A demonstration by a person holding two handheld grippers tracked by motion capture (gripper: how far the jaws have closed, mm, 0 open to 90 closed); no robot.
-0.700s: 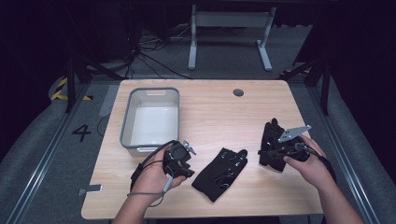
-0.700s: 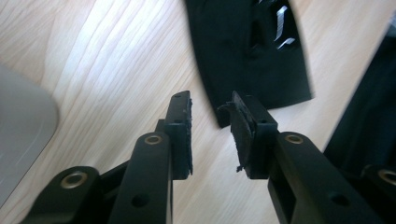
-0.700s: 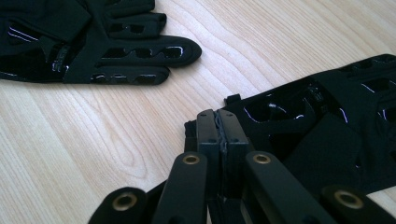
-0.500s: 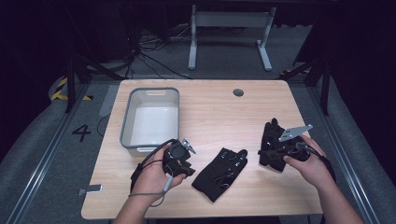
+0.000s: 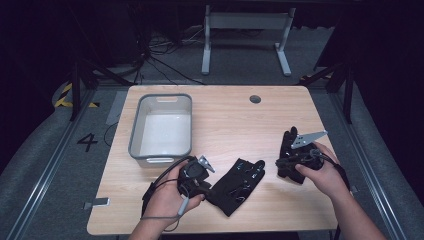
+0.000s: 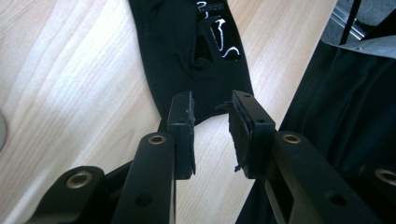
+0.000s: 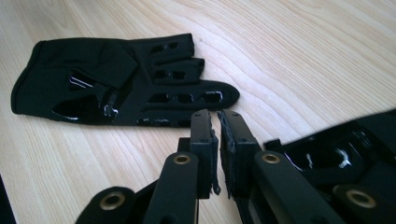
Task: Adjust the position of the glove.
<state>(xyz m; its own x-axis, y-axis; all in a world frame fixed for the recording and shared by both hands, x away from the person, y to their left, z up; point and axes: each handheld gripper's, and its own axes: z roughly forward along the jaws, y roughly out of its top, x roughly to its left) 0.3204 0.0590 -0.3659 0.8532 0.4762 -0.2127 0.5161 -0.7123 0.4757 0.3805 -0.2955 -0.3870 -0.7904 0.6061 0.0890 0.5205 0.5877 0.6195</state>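
Note:
One black fingerless glove (image 5: 237, 184) lies flat near the table's front, between my two hands. My left gripper (image 5: 206, 186) rests at its cuff end. In the left gripper view the jaws stand open, the gripper (image 6: 212, 122) at the cuff edge of this glove (image 6: 187, 46), not closed on it. A second black glove (image 5: 289, 142) lies crumpled at the right, with my right gripper (image 5: 281, 162) over it. In the right gripper view the gripper (image 7: 217, 123) is shut with nothing seen between the pads; the second glove (image 7: 336, 151) lies beside and under it, and the flat glove (image 7: 116, 86) lies ahead.
A grey plastic bin (image 5: 160, 96) sits on the left half of the wooden table (image 5: 240, 120). A small round cable hole (image 5: 255, 99) marks the table's far side. Dark floor, cables and a metal stand surround the table.

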